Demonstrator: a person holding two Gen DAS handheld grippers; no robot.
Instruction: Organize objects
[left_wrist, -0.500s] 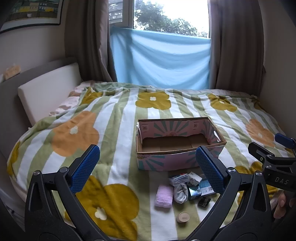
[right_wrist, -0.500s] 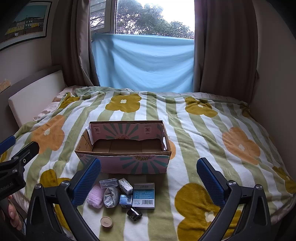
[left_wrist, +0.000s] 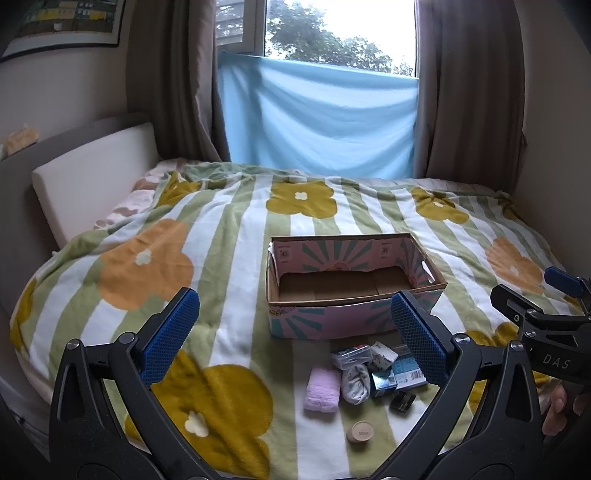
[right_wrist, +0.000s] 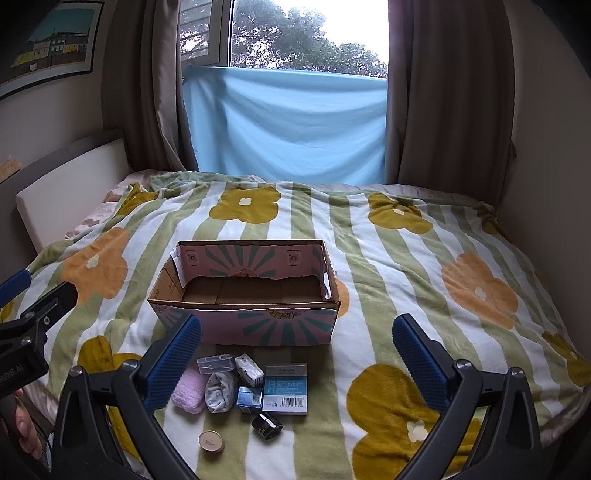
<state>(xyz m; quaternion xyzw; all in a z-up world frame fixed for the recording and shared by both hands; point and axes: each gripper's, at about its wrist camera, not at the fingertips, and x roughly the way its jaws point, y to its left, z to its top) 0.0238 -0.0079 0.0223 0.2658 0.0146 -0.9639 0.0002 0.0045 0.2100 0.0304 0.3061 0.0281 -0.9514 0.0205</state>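
Bedroom w/ curtained window; a striped flower blanket covers the bed and carries everything. Cardboard box sits open-topped about mid-blanket, nothing visible inside, just bare cardboard floor; probably the bin for the sorting. Small items cluster just in front of its near wall, toward the blanket's near edge: clear plastic case, pink towel, patterned sock bundle, small white packet, small blue box, bigger barcode box, black cap-like thing, round tan tin nearest the edge. Grouped tight, likely staged for quick one-by-one pickup. No item boxed yet, so task looks barely begun. Left gripper hovers above the near edge, jaws spread wide, holding nothing. Right gripper same: wide apart, empty, aimed at box & pile.
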